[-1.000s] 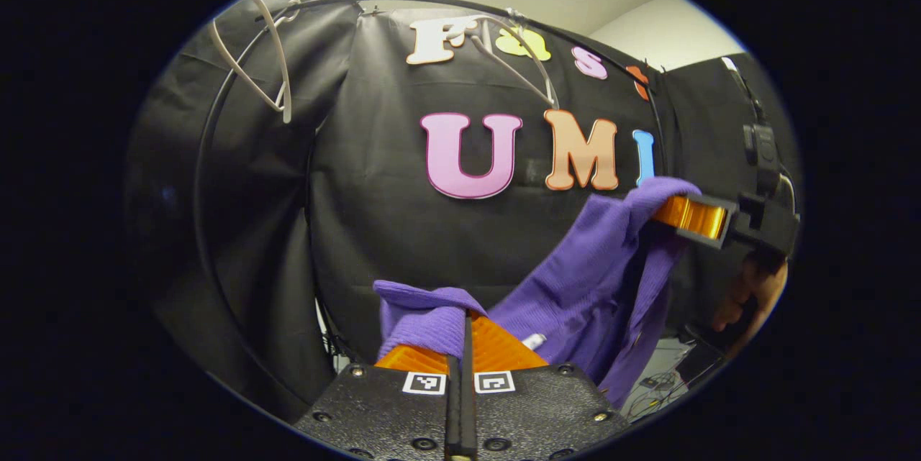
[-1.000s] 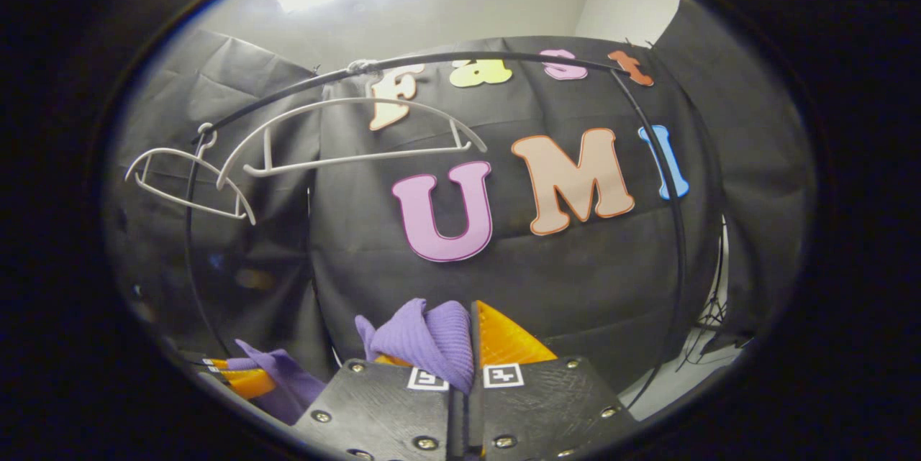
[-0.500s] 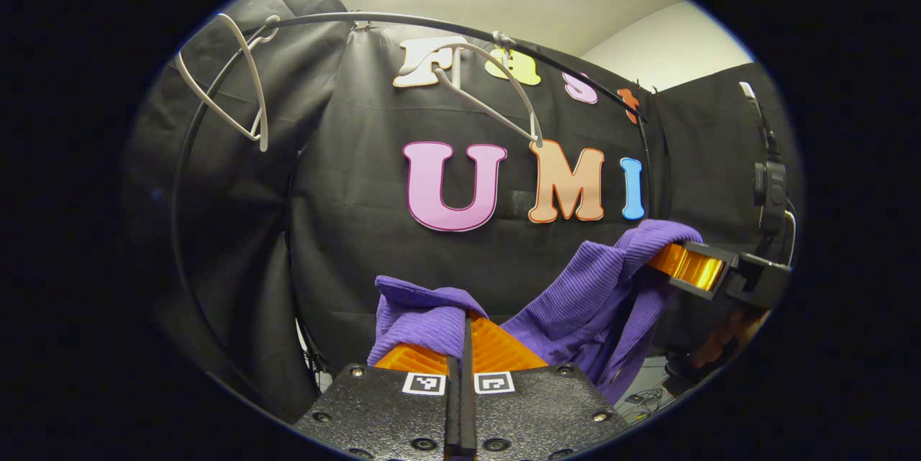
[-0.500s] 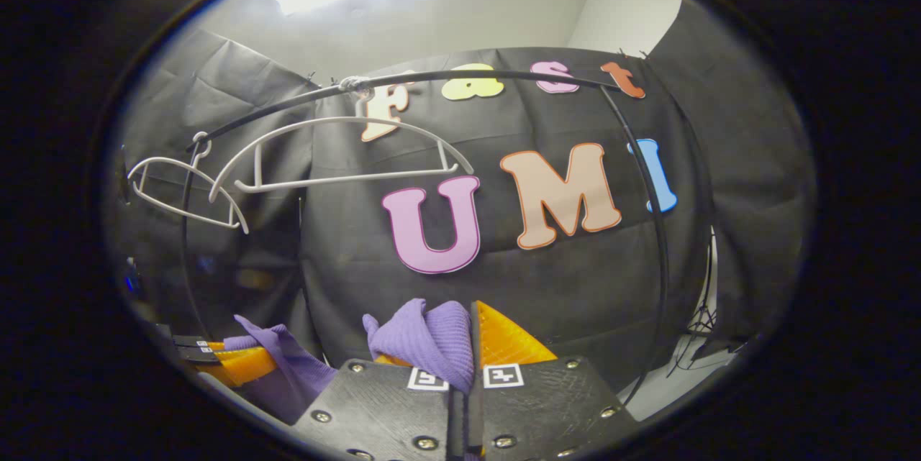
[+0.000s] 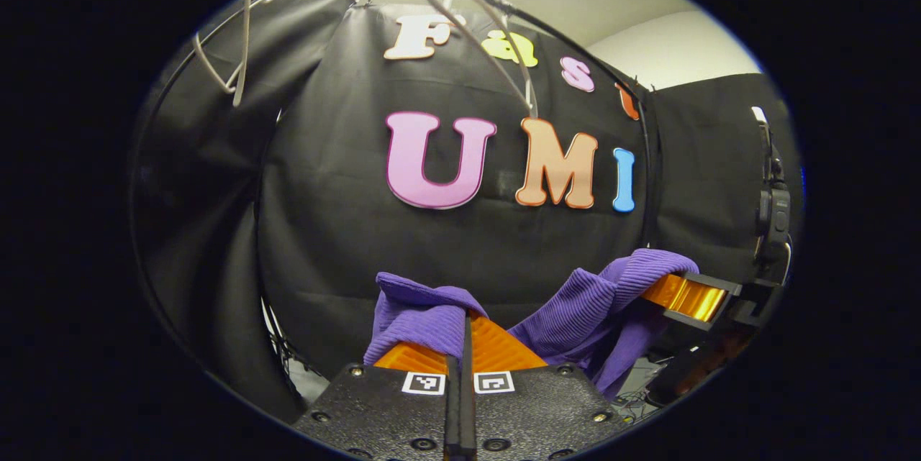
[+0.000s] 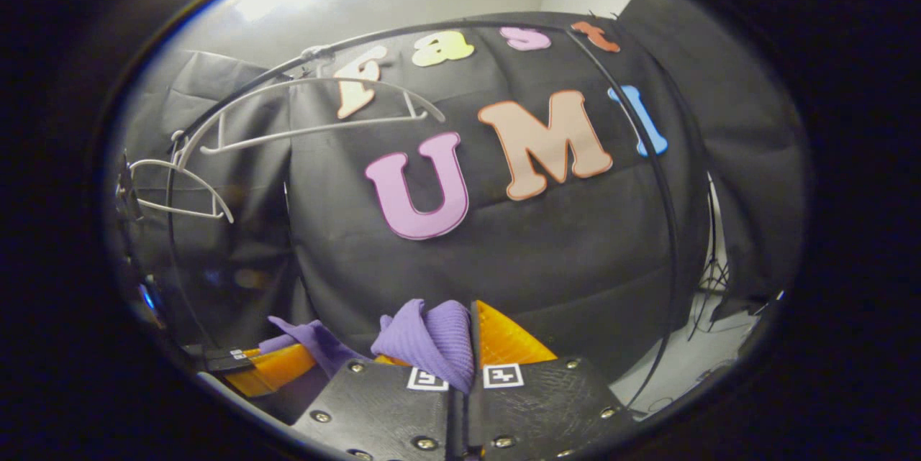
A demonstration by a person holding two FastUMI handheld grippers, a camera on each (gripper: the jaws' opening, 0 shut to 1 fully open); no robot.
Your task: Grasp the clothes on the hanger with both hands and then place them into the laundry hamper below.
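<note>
Left gripper view: the left gripper (image 5: 461, 335) sits at 6 o'clock, its fingers pressed together on a fold of the purple knit garment (image 5: 575, 310), which bunches over the left-hand finger. The garment sags in a ribbed band toward 4 o'clock, where the right gripper (image 5: 676, 293) clamps its other end. The garment's long axis therefore runs between the two grippers, roughly from 6 to 4 o'clock. A bare white hanger (image 5: 496, 44) hangs from the black rail (image 5: 575, 44) at 12 o'clock, a second hanger (image 5: 230, 58) at 10 o'clock; the garment hangs well apart from both.

Right gripper view: the right gripper (image 6: 471, 342) at 6 o'clock is closed on a purple fold (image 6: 428, 335) of the same garment. The left gripper (image 6: 277, 367) shows at 8 o'clock, with cloth (image 6: 313, 339) draped over it. Two empty hangers (image 6: 316, 112) hang at 10 to 11 o'clock.

Judgement: the garment is off the hanger and shared equally by both grippers. The hamper lies below, toward 6 o'clock, out of frame, so the coming move is a level, joint descent with the spacing between the grippers held.
</note>
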